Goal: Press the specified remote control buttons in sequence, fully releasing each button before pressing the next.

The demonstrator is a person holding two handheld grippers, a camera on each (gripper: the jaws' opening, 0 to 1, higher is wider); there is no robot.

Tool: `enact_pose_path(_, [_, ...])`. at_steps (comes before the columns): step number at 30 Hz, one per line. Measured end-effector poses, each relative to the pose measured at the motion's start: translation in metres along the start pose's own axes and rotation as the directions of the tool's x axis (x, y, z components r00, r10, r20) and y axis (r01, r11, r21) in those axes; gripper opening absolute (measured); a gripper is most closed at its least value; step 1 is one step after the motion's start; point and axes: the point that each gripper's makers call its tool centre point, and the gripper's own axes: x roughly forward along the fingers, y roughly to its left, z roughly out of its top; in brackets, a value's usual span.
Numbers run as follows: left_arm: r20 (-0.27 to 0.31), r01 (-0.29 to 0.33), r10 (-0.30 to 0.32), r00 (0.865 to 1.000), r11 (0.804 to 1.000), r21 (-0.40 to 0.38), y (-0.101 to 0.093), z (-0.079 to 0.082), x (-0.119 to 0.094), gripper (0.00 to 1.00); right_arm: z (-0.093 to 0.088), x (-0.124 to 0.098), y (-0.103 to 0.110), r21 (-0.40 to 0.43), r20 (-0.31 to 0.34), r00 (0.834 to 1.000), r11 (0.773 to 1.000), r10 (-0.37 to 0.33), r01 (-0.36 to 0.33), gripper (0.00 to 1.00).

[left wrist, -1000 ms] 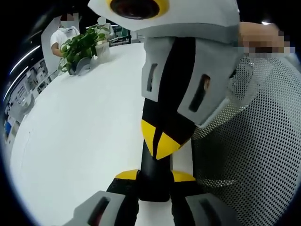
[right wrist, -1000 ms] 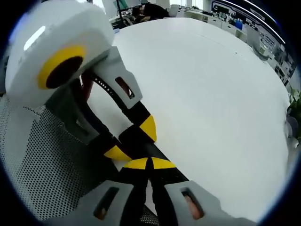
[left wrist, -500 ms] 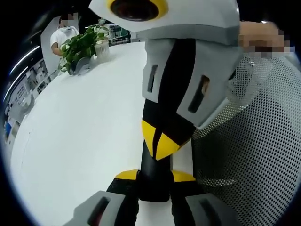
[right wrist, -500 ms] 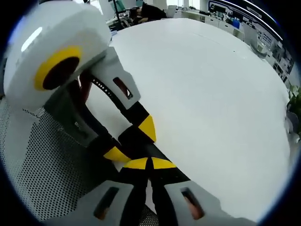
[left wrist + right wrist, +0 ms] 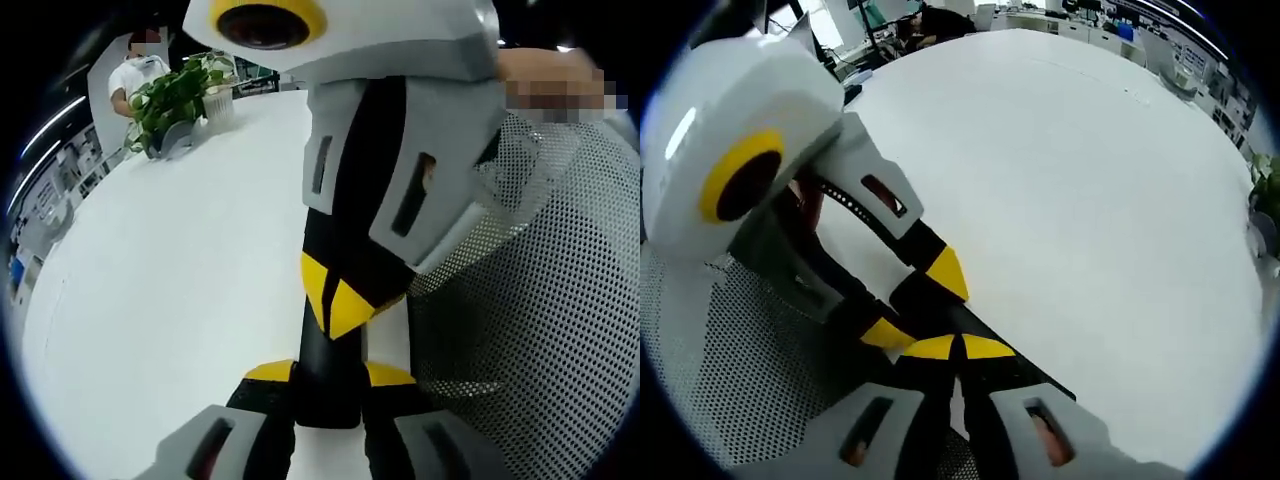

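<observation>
The slim black bar-shaped remote control (image 5: 330, 375) lies at the near edge of the table, clamped between the left gripper's (image 5: 328, 372) 2 yellow-tipped jaws, which close narrowly on its sides in the left gripper view. In the right gripper view the same black remote (image 5: 985, 335) runs away slantwise from the bottom of the frame, and the right gripper (image 5: 956, 349) sits over it with its yellow tips meeting, jaws drawn together with nothing between them. In the left gripper view the right gripper's joined tips point down onto the remote's upper face. Whether a button is pressed down under them cannot be told, as no buttons are legible. This reads as a pressing step in hand, with 1 gripper steadying and the other poking; the next move would call for lifting the tip fully clear before shifting along the remote to another button. The remote rests on a broad, smooth white tabletop (image 5: 170, 270), beside a grey perforated mesh surface (image 5: 540, 330). Farther off stand a leafy green potted plant (image 5: 175, 100) and a person in a white top (image 5: 135, 72), with office desks beyond (image 5: 1160, 40).
</observation>
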Motion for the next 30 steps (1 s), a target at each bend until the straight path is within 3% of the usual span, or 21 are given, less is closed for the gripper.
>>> enact_pose_path(5, [-0.005, -0.001, 0.001, 1.0, 1.0, 0.001, 0.0, 0.0, 0.001, 0.24, 0.0, 0.001, 0.001, -0.108, 0.001, 0.999, 0.994, -0.033, 0.033, 0.0])
enact_pose_path(9, [-0.003, -0.005, 0.005, 1.0, 1.0, -0.022, 0.0, 0.0, 0.001, 0.25, 0.0, 0.001, 0.0, -0.11, -0.005, 0.999, 0.993, -0.036, 0.035, 0.0])
enact_pose_path(11, [0.016, 0.003, -0.001, 1.0, 0.996, -0.086, 0.001, 0.002, 0.0, 0.25, 0.0, 0.002, 0.0, -0.11, -0.006, 0.999, 0.993, -0.035, 0.034, 0.0])
enact_pose_path(13, [0.01, -0.001, 0.002, 1.0, 0.998, -0.063, 0.001, 0.001, 0.0, 0.25, 0.0, 0.002, 0.0, -0.11, -0.003, 0.999, 0.993, -0.032, 0.032, 0.0])
enact_pose_path(17, [0.004, -0.014, 0.014, 1.0, 1.0, 0.004, 0.0, 0.002, 0.002, 0.25, 0.0, 0.001, -0.001, -0.032, 0.004, 1.0, 0.999, -0.026, 0.026, 0.0])
enact_pose_path(24, [0.023, -0.019, 0.019, 1.0, 1.0, -0.01, 0.001, 0.002, 0.002, 0.25, 0.0, 0.0, -0.003, 0.015, -0.002, 1.0, 1.0, -0.012, 0.012, 0.0])
enact_pose_path(30, [0.013, -0.02, 0.02, 1.0, 1.0, -0.013, 0.001, 0.002, 0.001, 0.25, 0.004, -0.022, -0.018, 0.085, 0.064, 0.998, 0.996, -0.025, 0.019, 0.0])
